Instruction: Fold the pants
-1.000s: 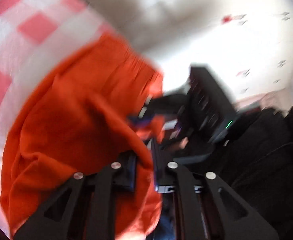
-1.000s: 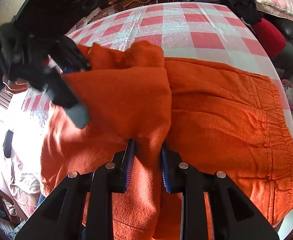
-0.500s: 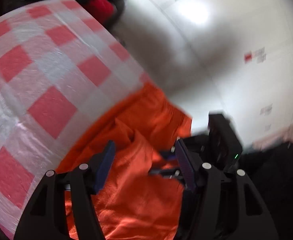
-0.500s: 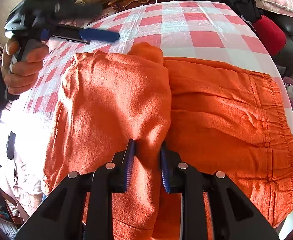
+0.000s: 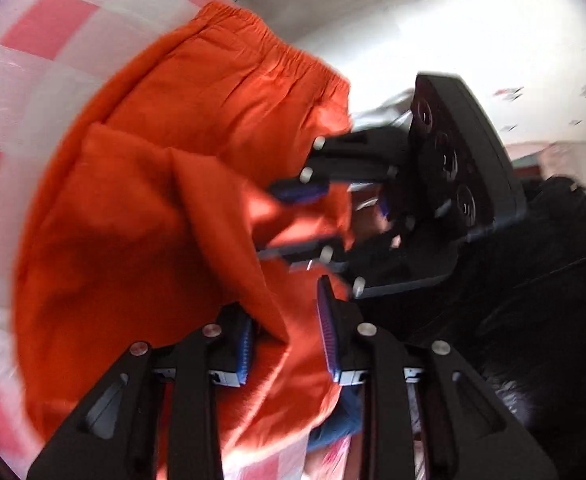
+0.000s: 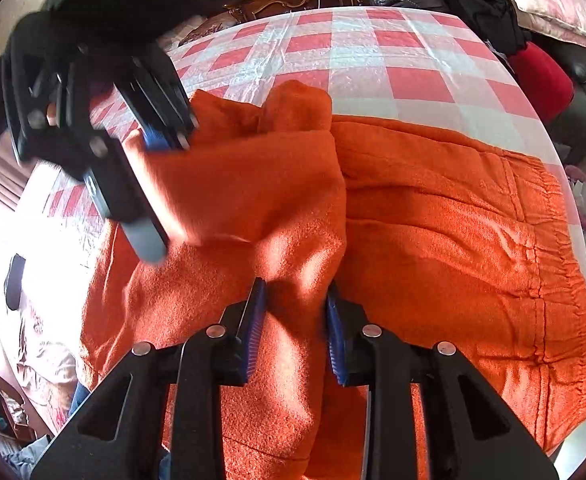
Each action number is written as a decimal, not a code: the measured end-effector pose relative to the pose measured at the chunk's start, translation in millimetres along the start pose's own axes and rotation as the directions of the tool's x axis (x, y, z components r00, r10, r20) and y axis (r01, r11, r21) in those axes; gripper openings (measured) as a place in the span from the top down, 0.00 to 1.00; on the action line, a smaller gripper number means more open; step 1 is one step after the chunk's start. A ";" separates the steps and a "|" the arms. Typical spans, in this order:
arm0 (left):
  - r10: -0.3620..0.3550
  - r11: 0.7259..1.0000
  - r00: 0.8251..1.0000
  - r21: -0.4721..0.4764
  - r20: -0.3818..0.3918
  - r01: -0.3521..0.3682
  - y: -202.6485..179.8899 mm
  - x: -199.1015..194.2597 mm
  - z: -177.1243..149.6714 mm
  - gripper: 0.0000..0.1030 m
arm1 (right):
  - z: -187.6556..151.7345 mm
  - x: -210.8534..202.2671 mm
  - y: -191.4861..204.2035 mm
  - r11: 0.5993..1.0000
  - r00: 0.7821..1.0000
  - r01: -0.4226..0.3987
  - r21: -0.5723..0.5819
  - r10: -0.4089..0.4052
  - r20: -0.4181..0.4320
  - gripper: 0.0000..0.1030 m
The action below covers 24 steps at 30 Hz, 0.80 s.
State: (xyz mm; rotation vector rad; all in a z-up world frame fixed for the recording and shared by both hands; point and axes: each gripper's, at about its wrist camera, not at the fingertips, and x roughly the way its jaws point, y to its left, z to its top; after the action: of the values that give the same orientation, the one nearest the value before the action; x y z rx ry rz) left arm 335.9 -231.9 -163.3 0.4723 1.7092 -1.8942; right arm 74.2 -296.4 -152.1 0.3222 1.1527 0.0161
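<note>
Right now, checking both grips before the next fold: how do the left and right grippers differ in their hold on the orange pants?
The right gripper has its fingers pressed on a thick fold of the orange pants; the left gripper is closing, with cloth between its fingers but a gap at one. Right looks sharp; left is blurred. Both have blue pads.

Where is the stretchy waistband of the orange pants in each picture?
Left wrist view: the waistband runs along the top edge of the orange pants, upper middle.
Right wrist view: the waistband runs down the far right edge of the pants.
Shared landmark: the red-and-white checked tablecloth beneath the pants shows in both views.
</note>
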 end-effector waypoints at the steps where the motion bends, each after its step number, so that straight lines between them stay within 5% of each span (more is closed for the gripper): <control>1: -0.040 0.999 0.994 -0.005 0.102 0.041 4.3 -7.4 4.9 0.84 | 0.0 0.2 0.4 1.000 1.000 0.003 -0.004 -0.003 -0.001 0.73; 3: -0.144 0.985 0.911 -0.034 0.387 0.171 22.2 -34.0 11.1 0.83 | -0.2 0.1 0.1 1.000 1.000 0.006 -0.005 -0.006 -0.001 0.75; 4: -0.118 0.982 0.868 -0.074 0.483 0.175 31.4 -41.8 8.9 0.83 | 0.0 0.1 -0.7 1.000 1.000 0.007 -0.002 -0.007 0.000 0.77; 5: -0.076 0.981 0.843 -0.109 0.532 0.158 37.4 -45.1 5.9 0.83 | 0.5 0.2 -3.1 1.000 1.000 0.001 0.008 -0.001 -0.003 0.78; 6: -0.048 0.974 0.783 -0.144 0.620 0.174 45.8 -53.7 -2.5 0.83 | 0.5 0.4 -5.2 1.000 1.000 -0.010 0.016 0.010 -0.006 0.78; 8: 0.031 0.939 0.618 -0.236 0.786 0.252 63.4 -81.5 -32.0 0.80 | -0.9 0.4 -6.9 1.000 1.000 -0.018 0.019 0.018 -0.003 0.79; 9: 0.072 0.936 0.591 -0.259 0.803 0.238 63.6 -89.4 -40.1 0.76 | -1.3 0.5 -6.7 1.000 1.000 -0.016 0.018 0.016 -0.001 0.79; 10: 0.116 0.940 0.595 -0.282 0.795 0.194 59.2 -95.2 -48.7 0.70 | -1.1 0.6 -6.1 1.000 1.000 -0.012 0.017 0.012 -0.001 0.79; 11: 0.125 0.946 0.621 -0.281 0.773 0.159 52.6 -94.7 -51.3 0.68 | -0.8 0.7 -5.7 1.000 1.000 -0.009 0.015 0.009 -0.003 0.79; 14: 0.186 0.965 0.770 -0.260 0.610 -0.027 33.5 -95.0 -53.1 0.51 | -0.9 1.1 -6.1 1.000 1.000 -0.011 0.013 0.011 -0.006 0.79; 16: 0.221 0.964 0.844 -0.241 0.488 -0.113 19.9 -83.5 -39.2 0.51 | -0.5 1.0 -6.7 1.000 1.000 -0.012 0.017 0.012 -0.009 0.79; 21: 0.230 0.972 0.939 -0.104 0.257 -0.209 1.6 -51.3 -20.9 0.51 | 2.1 0.7 -7.9 0.999 1.000 -0.027 0.027 0.027 -0.002 0.73; 24: 0.216 0.976 0.973 -0.029 0.083 -0.214 -2.2 -21.5 0.8 0.55 | 1.4 0.8 -1.6 1.000 1.000 -0.002 -0.001 0.002 -0.004 0.73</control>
State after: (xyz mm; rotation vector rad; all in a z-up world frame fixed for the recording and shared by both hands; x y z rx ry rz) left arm 351.7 -229.2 -148.8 0.5383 1.5536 -1.7166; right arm 75.6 -298.2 -152.7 0.3225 1.1563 0.0197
